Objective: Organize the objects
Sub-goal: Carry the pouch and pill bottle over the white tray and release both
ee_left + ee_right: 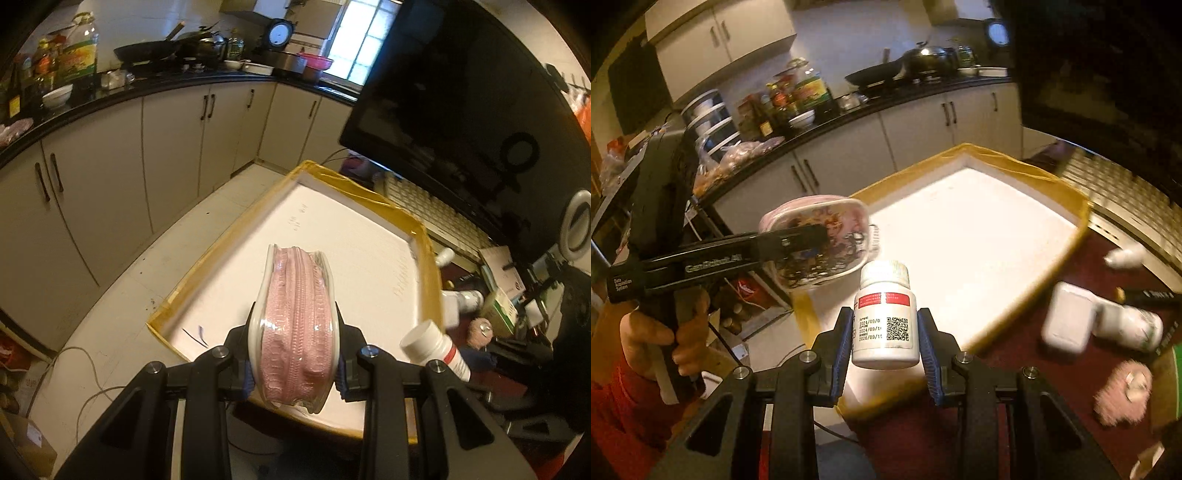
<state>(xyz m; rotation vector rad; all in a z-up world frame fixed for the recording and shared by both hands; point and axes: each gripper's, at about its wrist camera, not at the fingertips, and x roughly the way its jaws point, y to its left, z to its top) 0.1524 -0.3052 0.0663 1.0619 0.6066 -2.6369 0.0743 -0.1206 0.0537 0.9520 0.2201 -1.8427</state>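
Clear pouch (pixel 293 332) of hair ties in left tongs (pixel 295 373), white pill bottle (pixel 885 321) clamped by right tongs (pixel 885 354), both over tray (pixel 1052 177)

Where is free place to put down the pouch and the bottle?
The white floor of the yellow-taped tray is bare throughout. Right of its rim, the dark red table is crowded: white bottles, a pink fluffy ball.

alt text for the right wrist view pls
The right gripper holds an upright white pill bottle over the near edge of a white tray. At left, the left gripper holds a clear zip pouch.
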